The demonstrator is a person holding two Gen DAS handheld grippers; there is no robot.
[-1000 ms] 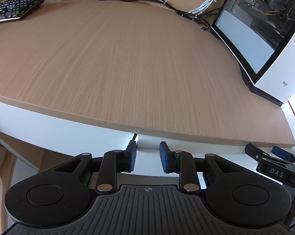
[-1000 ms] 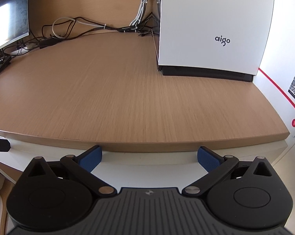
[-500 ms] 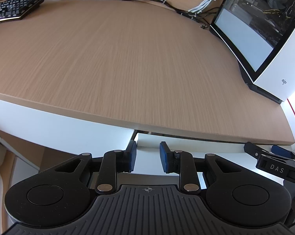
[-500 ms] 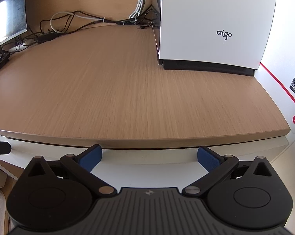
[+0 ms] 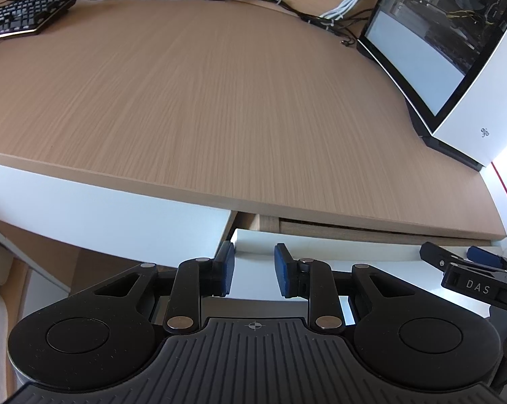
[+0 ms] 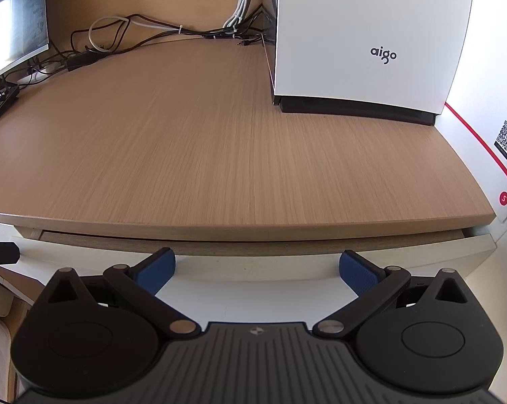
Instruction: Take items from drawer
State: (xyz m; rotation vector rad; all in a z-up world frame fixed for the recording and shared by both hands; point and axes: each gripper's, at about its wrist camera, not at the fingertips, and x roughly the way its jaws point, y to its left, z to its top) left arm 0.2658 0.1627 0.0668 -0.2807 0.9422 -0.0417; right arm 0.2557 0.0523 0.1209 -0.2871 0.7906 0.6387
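Note:
A white drawer front (image 5: 354,245) under the wooden desk top (image 5: 219,101) stands pulled out a little, and a narrow slit shows its brown inner wall (image 6: 253,244). Nothing inside the drawer can be seen. My left gripper (image 5: 253,259) is at the front's left end with its blue pads (image 5: 228,266) a small gap apart. Whether they hold anything is hidden. My right gripper (image 6: 256,266) stands wide open before the middle of the drawer front (image 6: 421,249), with nothing between its fingers. It also shows at the right edge of the left wrist view as the right gripper's black tip (image 5: 472,279).
A white computer case (image 6: 364,33) stands at the desk's back right, against a white wall with a red stripe (image 6: 478,141). Cables (image 6: 125,33), a keyboard (image 5: 21,17) and a monitor (image 6: 14,33) sit along the back left. Another white panel (image 5: 102,215) adjoins the drawer on the left.
The drawer, shut a second ago, has slid out a little and a slit has opened under the desk edge. Both grippers have drawn back from the desk; their finger gaps look unchanged.

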